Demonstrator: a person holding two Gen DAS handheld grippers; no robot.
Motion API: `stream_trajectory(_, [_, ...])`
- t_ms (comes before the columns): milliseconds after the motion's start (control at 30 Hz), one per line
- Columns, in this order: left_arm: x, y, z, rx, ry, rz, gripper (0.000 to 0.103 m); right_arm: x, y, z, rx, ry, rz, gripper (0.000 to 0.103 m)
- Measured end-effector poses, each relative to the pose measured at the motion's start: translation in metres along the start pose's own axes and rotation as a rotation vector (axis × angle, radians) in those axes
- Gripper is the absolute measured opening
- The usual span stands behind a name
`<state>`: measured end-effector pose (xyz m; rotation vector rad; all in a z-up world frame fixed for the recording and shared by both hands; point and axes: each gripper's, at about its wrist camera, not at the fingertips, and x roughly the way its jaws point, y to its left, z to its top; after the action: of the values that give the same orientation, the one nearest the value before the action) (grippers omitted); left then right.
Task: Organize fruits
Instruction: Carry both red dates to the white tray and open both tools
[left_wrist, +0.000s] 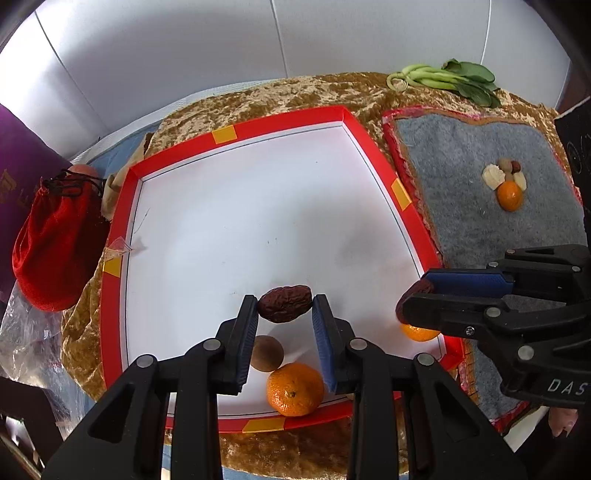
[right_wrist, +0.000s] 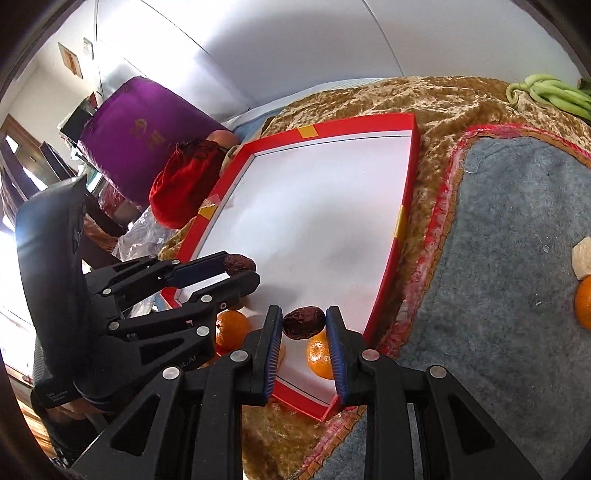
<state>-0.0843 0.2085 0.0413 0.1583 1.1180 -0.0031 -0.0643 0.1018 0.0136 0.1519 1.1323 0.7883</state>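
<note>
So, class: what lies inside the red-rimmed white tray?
Inside the red-rimmed white tray: two mandarin oranges and a round brown fruit, partly covered by the left gripper.

Left tool (left_wrist: 284, 306) clamps dried date (left_wrist: 284, 303) above red-rimmed tray (left_wrist: 236, 133); tangerine (left_wrist: 294, 389), brown fruit (left_wrist: 266, 353) (maybe longan) beneath.

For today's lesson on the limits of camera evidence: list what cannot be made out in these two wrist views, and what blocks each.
- Left wrist view: the tangerine by the red tray wall is mostly hidden by the right hand-held gripper.
- Left wrist view: the small pieces on the grey mat are too small to name.
- Right wrist view: the greens are cut off by the picture's edge.
</note>
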Motion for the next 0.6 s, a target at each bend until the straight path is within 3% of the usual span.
stream_trajectory(333, [0.003, 0.000, 0.004, -0.006, 0.007, 0.006, 0.028, -0.006, -0.004, 0.003, 0.017, -0.006, -0.002, 0.027])
stream_trajectory(500, [-0.002, -0.008, 0.012, -0.002, -0.027, -0.003, 0.042, -0.025, -0.017, 0.009, 0.070, -0.055, 0.001, 0.027])
stream_trajectory(600, [-0.007, -0.022, 0.019, 0.020, -0.058, -0.021, 0.043, -0.040, -0.032, 0.013, 0.124, -0.084, 0.008, 0.027])
